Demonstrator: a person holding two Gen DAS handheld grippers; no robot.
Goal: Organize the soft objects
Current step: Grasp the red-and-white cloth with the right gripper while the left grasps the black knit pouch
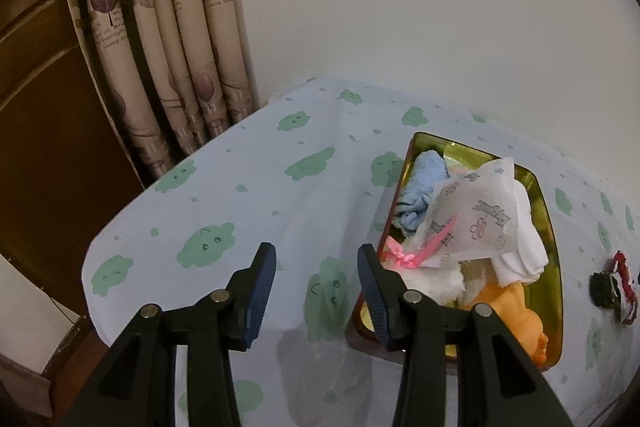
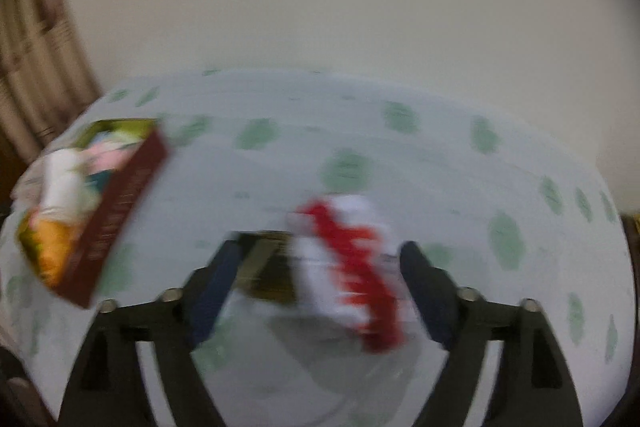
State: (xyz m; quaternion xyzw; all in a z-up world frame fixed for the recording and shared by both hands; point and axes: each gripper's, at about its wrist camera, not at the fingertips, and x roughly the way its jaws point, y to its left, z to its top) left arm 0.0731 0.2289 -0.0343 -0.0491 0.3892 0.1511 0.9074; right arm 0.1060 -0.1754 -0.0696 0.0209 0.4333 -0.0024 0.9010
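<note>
A tin box (image 1: 549, 211), gold inside and dark red outside, stands on the tablecloth. It holds a blue cloth (image 1: 424, 187), a printed white wrap with a pink ribbon (image 1: 476, 215), a white cloth (image 1: 520, 251) and an orange soft toy (image 1: 516, 311). My left gripper (image 1: 316, 267) hangs open just left of the box, with nothing between its fingers. In the blurred right wrist view, my right gripper (image 2: 320, 255) stands wide open over a red-and-white soft item (image 2: 352, 267) with a dark part (image 2: 266, 267). The item lies on the cloth between the fingers. The box (image 2: 120, 203) sits far left.
A white tablecloth with green cloud prints (image 1: 248, 195) covers the table. Beige curtains (image 1: 168, 39) and a brown wooden panel (image 1: 44, 131) stand beyond the table's left edge. A pale wall (image 1: 400, 7) runs behind it. The red-and-white item (image 1: 612, 287) shows right of the box.
</note>
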